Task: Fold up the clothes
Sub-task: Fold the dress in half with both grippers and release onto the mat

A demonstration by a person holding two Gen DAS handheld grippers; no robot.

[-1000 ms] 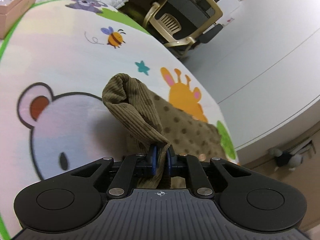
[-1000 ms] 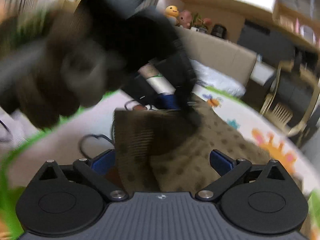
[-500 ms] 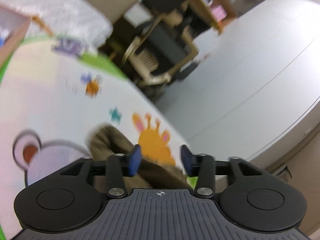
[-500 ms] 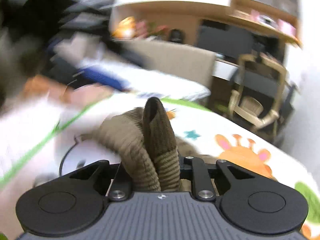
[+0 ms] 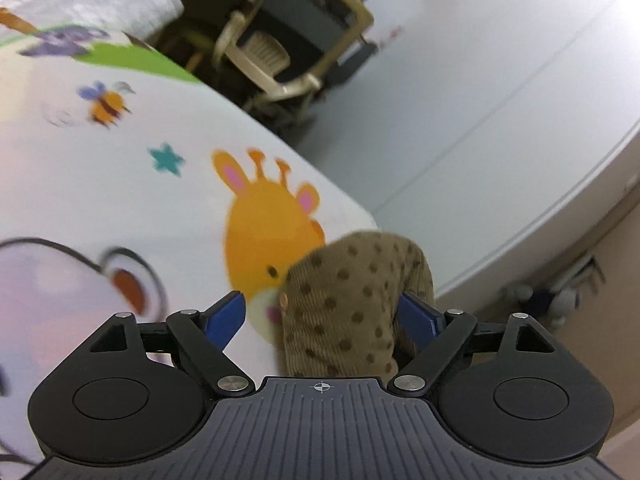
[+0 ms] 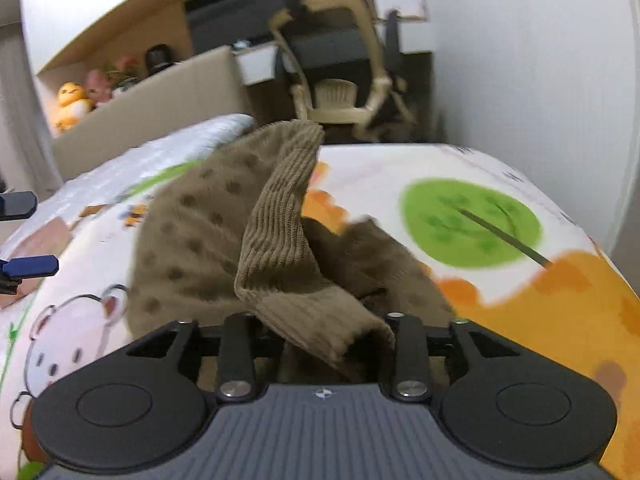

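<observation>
Left wrist view: our left gripper (image 5: 322, 316) has its jaws spread wide and opening, blue pads clear of the brown dotted corduroy garment (image 5: 352, 300) bunched between them on the cartoon play mat (image 5: 120, 184). Through the right wrist camera, our right gripper (image 6: 322, 340) has its jaws partway apart and opening; the garment's ribbed fold (image 6: 280, 240) drapes between them, hiding the pads, so we cannot tell whether it is gripped.

Beige office chair (image 6: 340, 92) sits against pale grey wall (image 6: 520, 60). Brown headboard (image 6: 160, 116) left, plush toys (image 6: 74, 104) lined on wooden shelf behind it. White quilt (image 5: 80, 0) bunched near chair. Soft indoor light.
</observation>
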